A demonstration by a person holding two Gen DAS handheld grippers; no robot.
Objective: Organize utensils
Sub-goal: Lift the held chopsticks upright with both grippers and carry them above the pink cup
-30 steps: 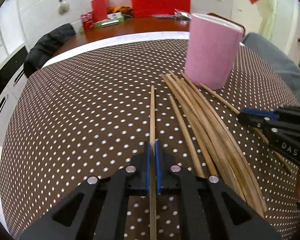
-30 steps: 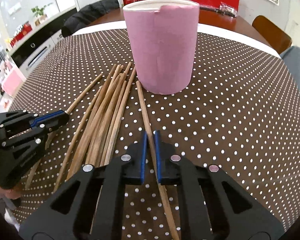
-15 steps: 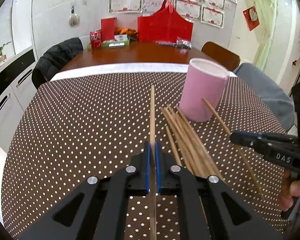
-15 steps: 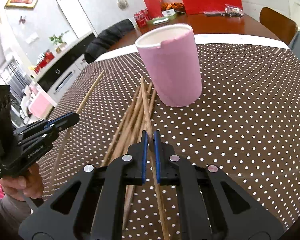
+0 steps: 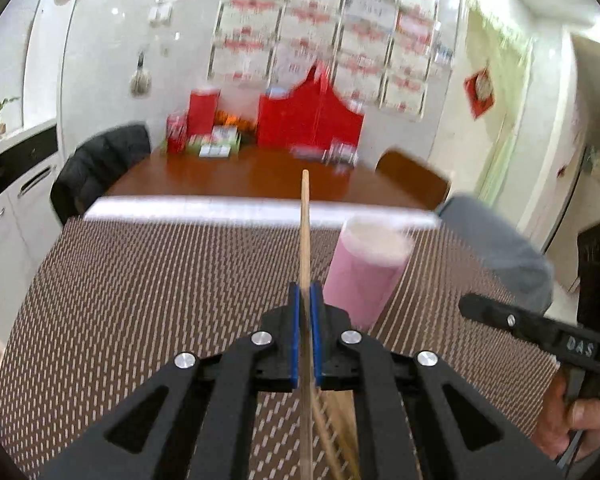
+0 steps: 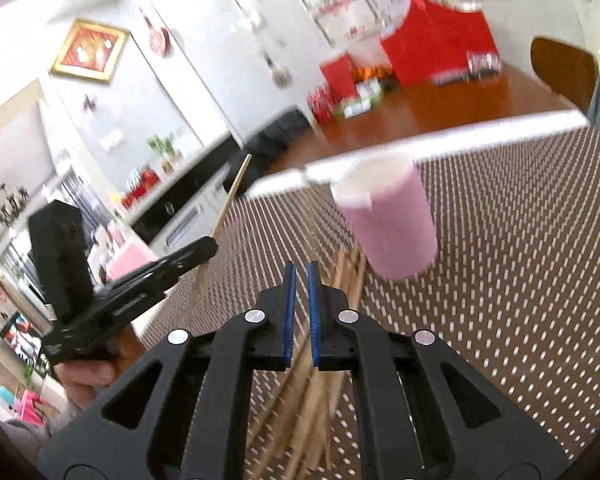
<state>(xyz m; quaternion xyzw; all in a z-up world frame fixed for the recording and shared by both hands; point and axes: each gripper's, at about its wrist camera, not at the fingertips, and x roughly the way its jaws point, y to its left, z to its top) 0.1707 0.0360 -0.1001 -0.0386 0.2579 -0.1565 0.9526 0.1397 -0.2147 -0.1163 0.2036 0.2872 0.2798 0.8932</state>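
- The left gripper (image 5: 305, 308) was seen clamped tight on a single wooden chopstick (image 5: 305, 220), which was pinched between the blue pads and pointed straight ahead, its far tip raised clear of the table
- From the right wrist view, the same chopstick was shown sticking out beyond the left gripper's black fingers, angled upward, with the left hand (image 6: 88, 372) wrapped around the handle below
- The right gripper (image 6: 300, 300) was pictured with its pads drawn almost together, only a narrow slit left between them; whether a chopstick was caught in that slit could not be made out through the blur
- The right gripper was also caught at the right edge of the left wrist view, gripped by the right hand (image 5: 572, 420), and no stick could be seen at its tip there
- A pink cup (image 5: 364, 276) was shown upright on the brown dotted tablecloth (image 5: 140, 300), ahead of both grippers and just to the right of the raised chopstick
- The loose chopsticks (image 6: 348, 276) were left lying in a bundle on the cloth, their far ends close to the foot of the cup and their near ends hidden under the right gripper
- Both views were smeared by motion
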